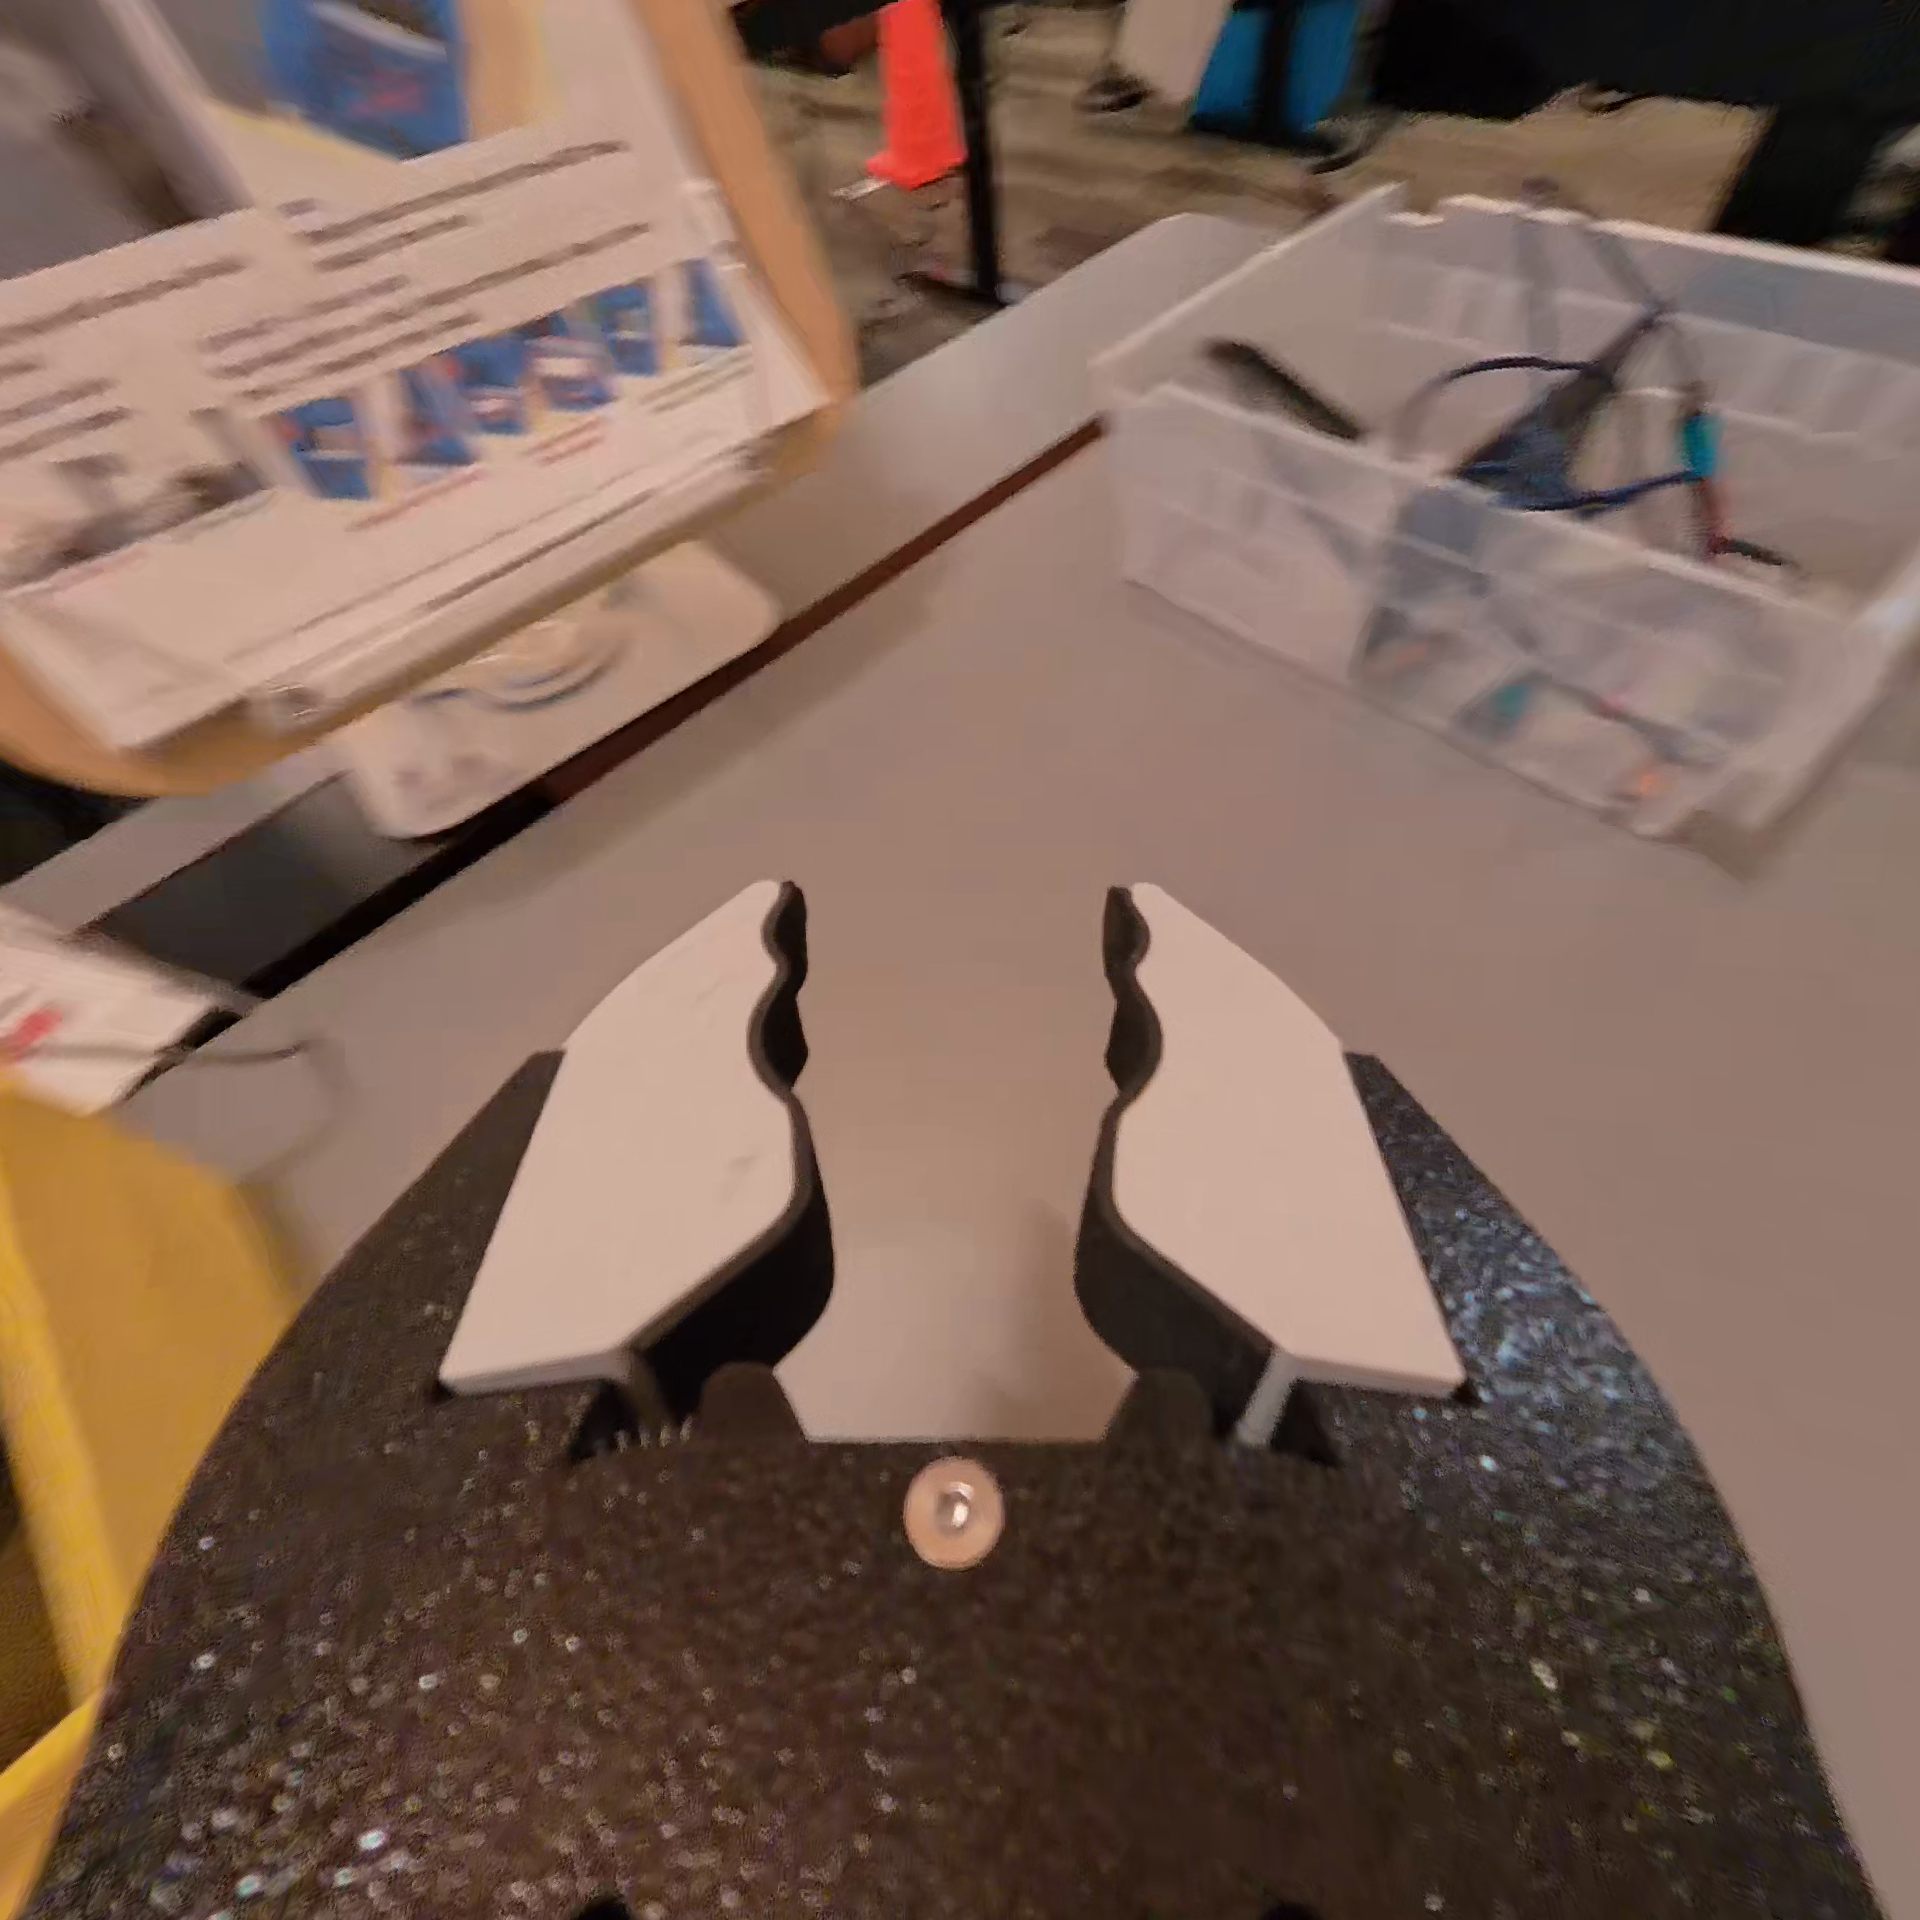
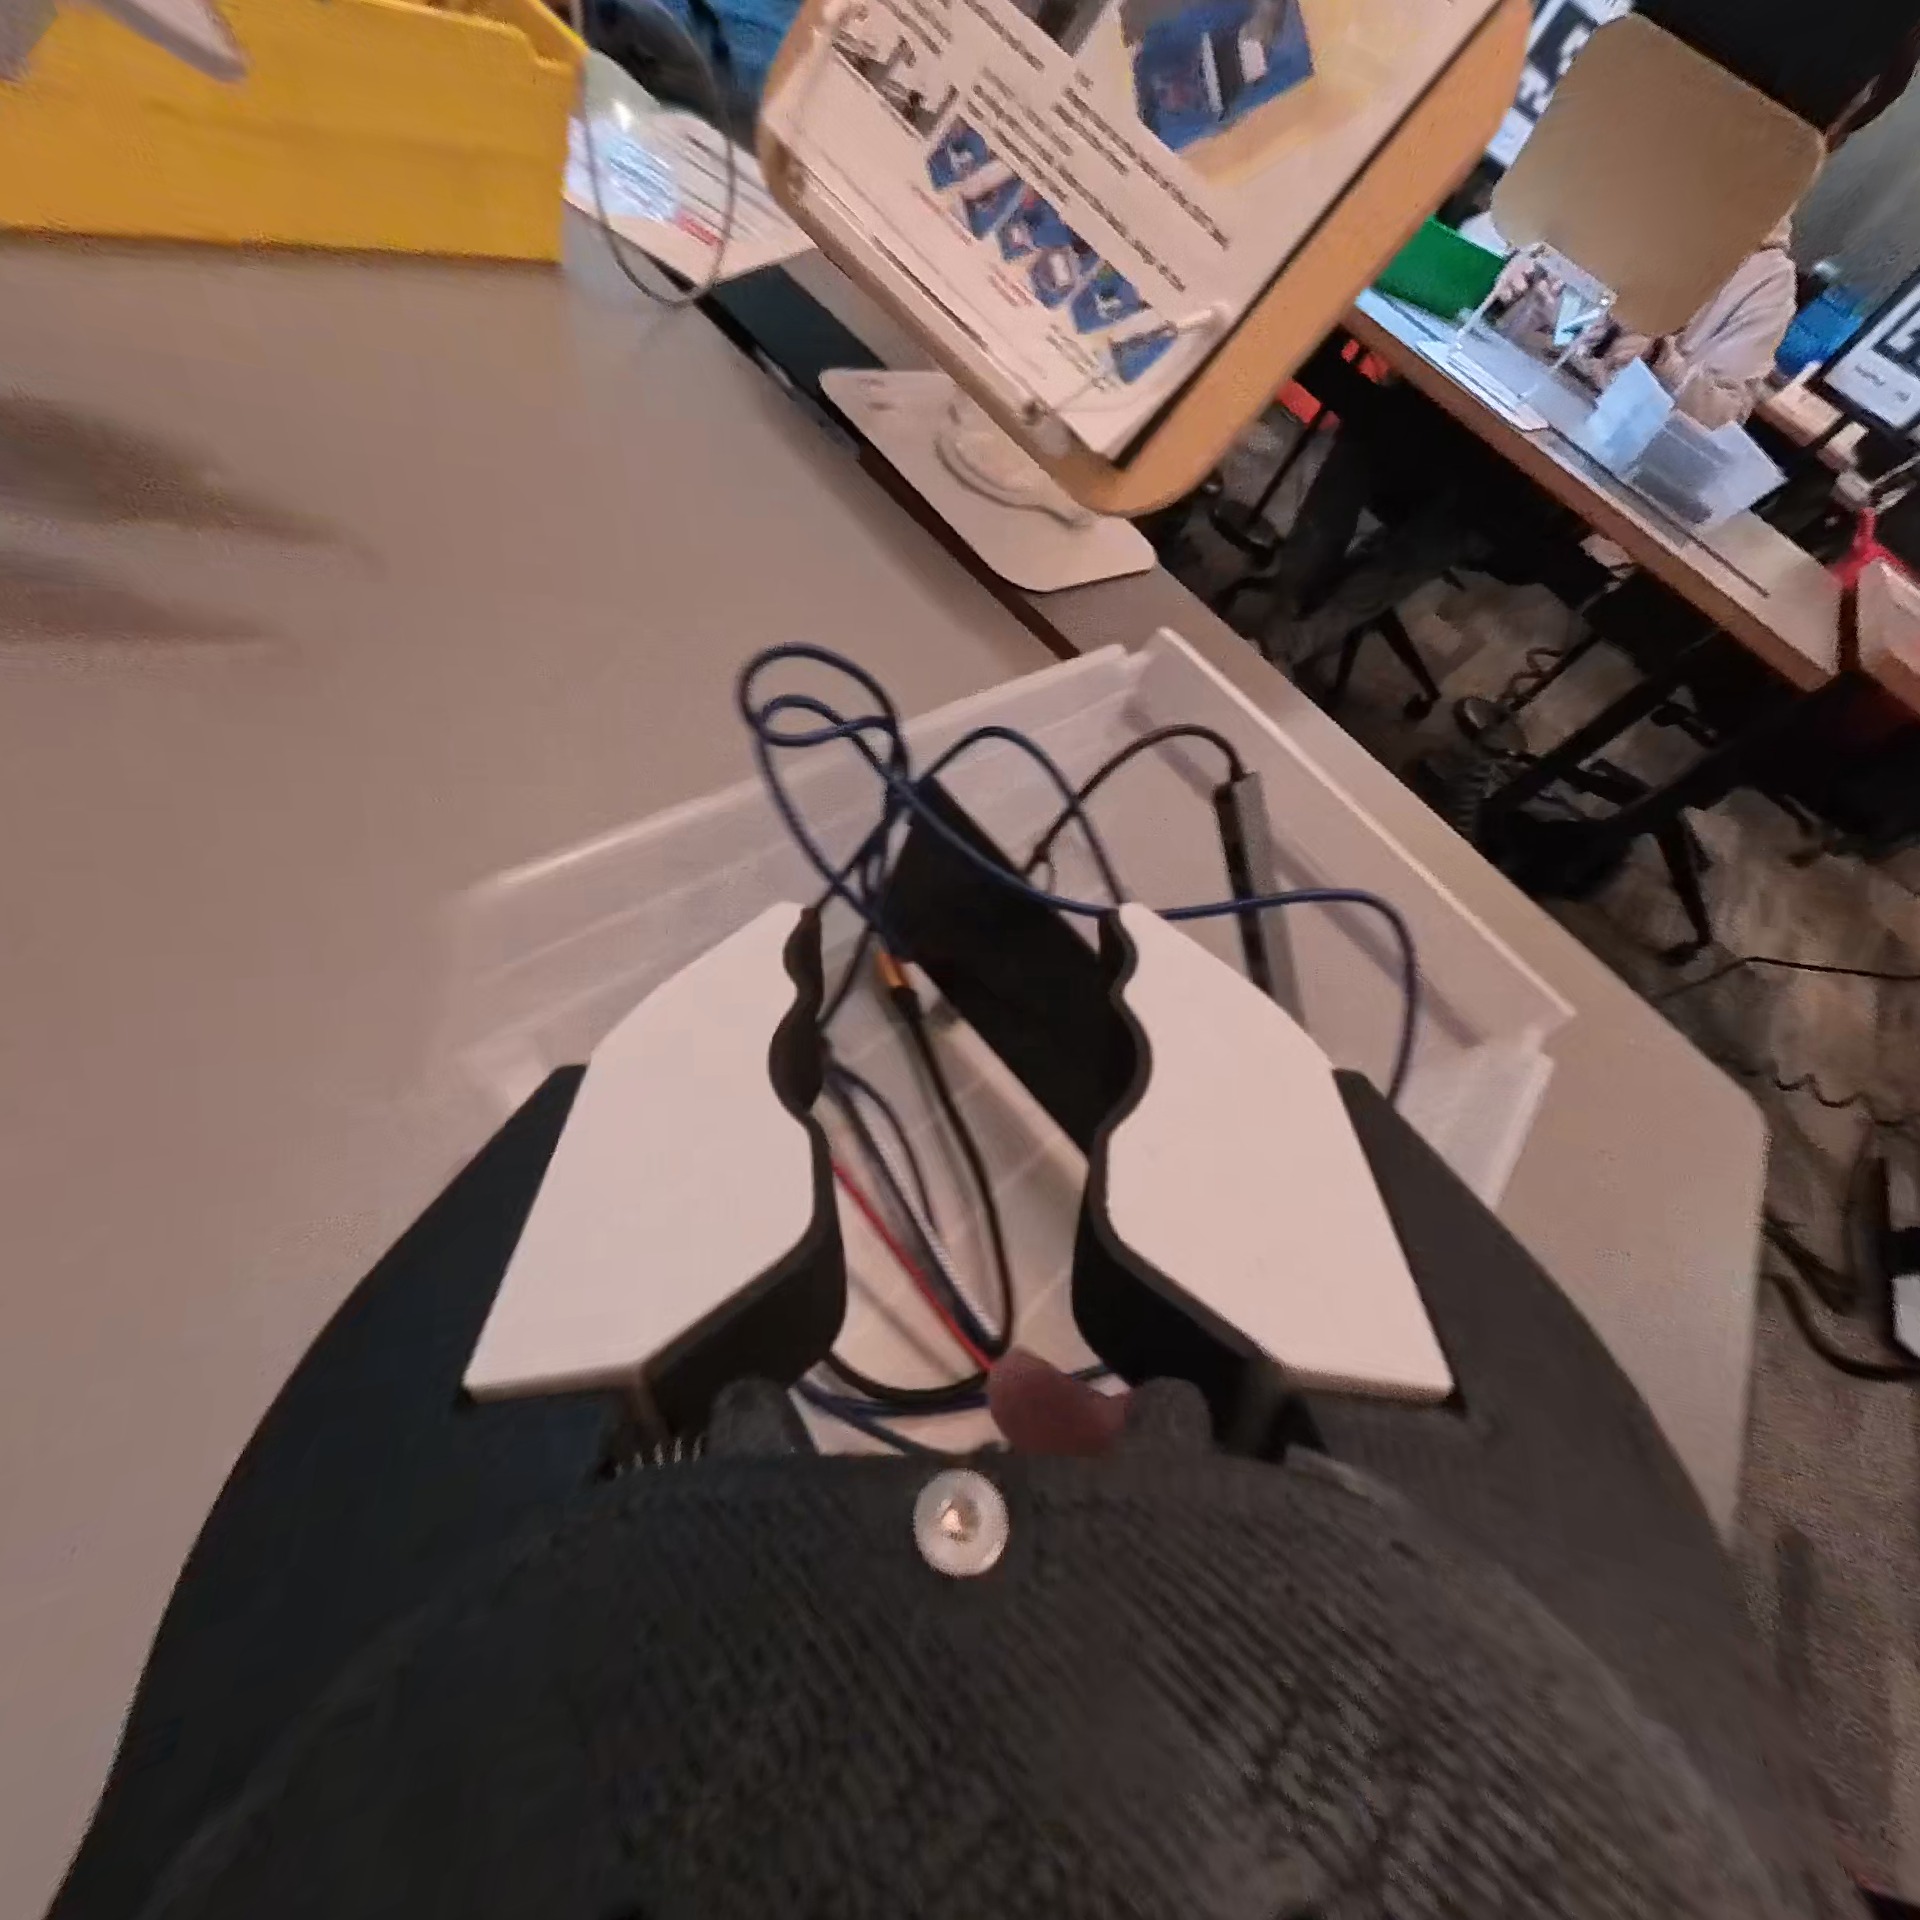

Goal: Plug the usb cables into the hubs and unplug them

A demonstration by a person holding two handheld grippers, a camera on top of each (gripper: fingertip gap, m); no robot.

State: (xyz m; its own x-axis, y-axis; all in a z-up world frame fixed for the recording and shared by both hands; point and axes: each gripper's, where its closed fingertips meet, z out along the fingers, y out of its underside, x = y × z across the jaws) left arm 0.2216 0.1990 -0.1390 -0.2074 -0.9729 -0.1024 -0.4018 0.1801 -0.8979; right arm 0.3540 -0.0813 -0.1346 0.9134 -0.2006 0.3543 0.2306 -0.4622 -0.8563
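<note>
My right gripper (image 2: 961, 925) is open and hangs over a clear plastic bin (image 2: 1382, 842) at the table's right edge. A black hub (image 2: 987, 883) sits between its fingertips, close to the right finger. A thin blue cable (image 2: 1278, 902) tangles around the hub, and a red cable (image 2: 904, 1257) runs below. A slim grey hub (image 2: 1252, 831) lies at the bin's right side. My left gripper (image 1: 956, 904) is open and empty above the bare grey table (image 1: 1039, 727). The bin (image 1: 1351, 540) with its cables (image 1: 1538, 436) is ahead of it to the right.
An instruction sheet on a tilted stand (image 1: 395, 416) rises at the far table edge, also in the right wrist view (image 2: 1091, 208). A yellow bin (image 2: 291, 156) stands at the far left, near my left gripper (image 1: 94, 1351). Other tables and floor lie beyond. Across from one pair of fingers to the other is roughly 30 centimetres.
</note>
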